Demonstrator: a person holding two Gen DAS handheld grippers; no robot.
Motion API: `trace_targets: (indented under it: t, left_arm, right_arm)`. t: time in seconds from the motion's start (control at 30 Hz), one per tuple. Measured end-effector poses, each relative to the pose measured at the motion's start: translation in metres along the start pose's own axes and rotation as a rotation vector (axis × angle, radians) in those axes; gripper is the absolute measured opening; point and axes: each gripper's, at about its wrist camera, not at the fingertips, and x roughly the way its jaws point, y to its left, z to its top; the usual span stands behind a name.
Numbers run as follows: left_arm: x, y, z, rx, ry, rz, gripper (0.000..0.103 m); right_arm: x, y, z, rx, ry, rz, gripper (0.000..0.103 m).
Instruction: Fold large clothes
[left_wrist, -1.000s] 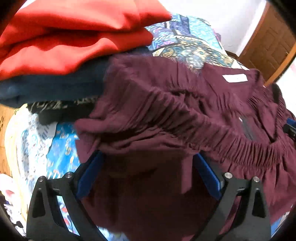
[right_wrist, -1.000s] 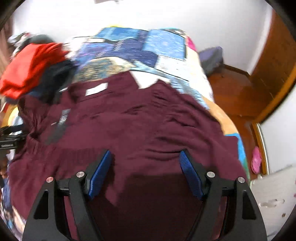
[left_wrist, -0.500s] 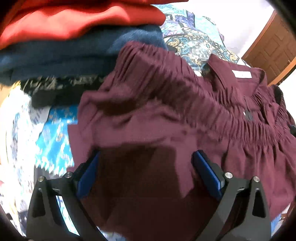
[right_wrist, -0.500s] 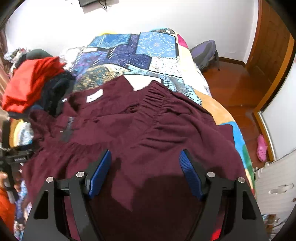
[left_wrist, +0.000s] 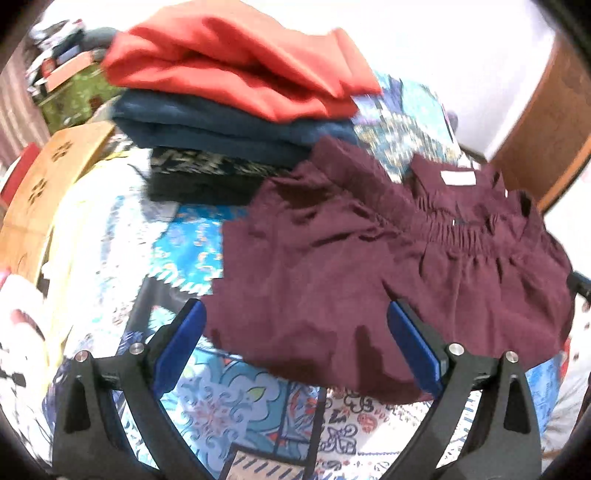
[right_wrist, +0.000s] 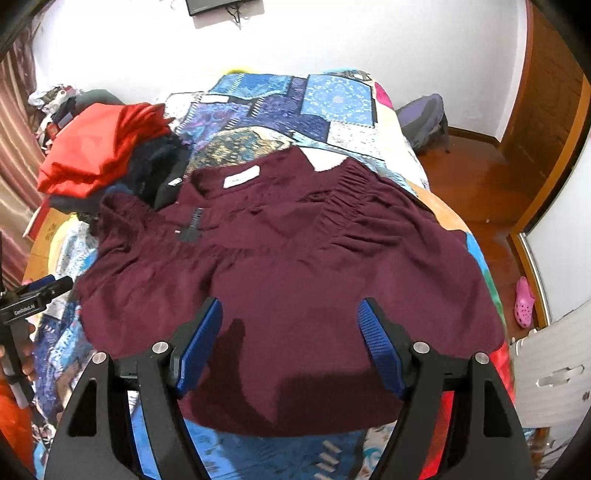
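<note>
Both my claws, left (left_wrist: 295, 343) and right (right_wrist: 290, 343), are released and have pulled back and up, so the maroon garment's (right_wrist: 295, 266) near hem now shows. It lies folded on the patchwork bed (right_wrist: 332, 99). Beyond it, the red-topped stack of folded clothes (left_wrist: 229, 110) looks farther off than before.

bed (right_wrist: 343, 107): patchwork quilt | on it: maroon garment (right_wrist: 295, 266), folded stack (left_wrist: 236, 110)
</note>
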Motion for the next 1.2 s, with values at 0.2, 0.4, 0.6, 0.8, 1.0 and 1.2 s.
trace_targets:
  t: [0.2, 0.4, 0.6, 0.8, 1.0, 1.2]
  left_arm:
    - [-0.005, 0.025, -0.008, -0.139, -0.060, -0.017, 0.099]
    - [0.035, 0.052, -0.026, -0.355, 0.107, -0.264, 0.099]
    - [0.074, 0.063, -0.039, -0.507, 0.204, -0.409, 0.099]
    - [0.114, 0.065, -0.042, -0.649, 0.245, -0.561, 0.099]
    - [0.135, 0.063, -0.027, -0.695, 0.218, -0.539, 0.098]
    - [0.119, 0.040, -0.014, -0.608, 0.109, -0.299, 0.059]
  right_arm:
    - [-0.010, 0.025, 0.007, -0.018, -0.045, 0.036, 0.073]
    - [0.004, 0.060, 0.010, -0.076, -0.048, 0.050, 0.073]
    - [0.036, 0.075, 0.002, -0.123, 0.032, 0.033, 0.073]
    - [0.051, 0.078, -0.007, -0.154, 0.052, 0.015, 0.077]
    - [0.050, 0.078, -0.007, -0.163, 0.051, 0.016, 0.079]
    - [0.048, 0.081, -0.008, -0.158, 0.051, 0.011, 0.079]
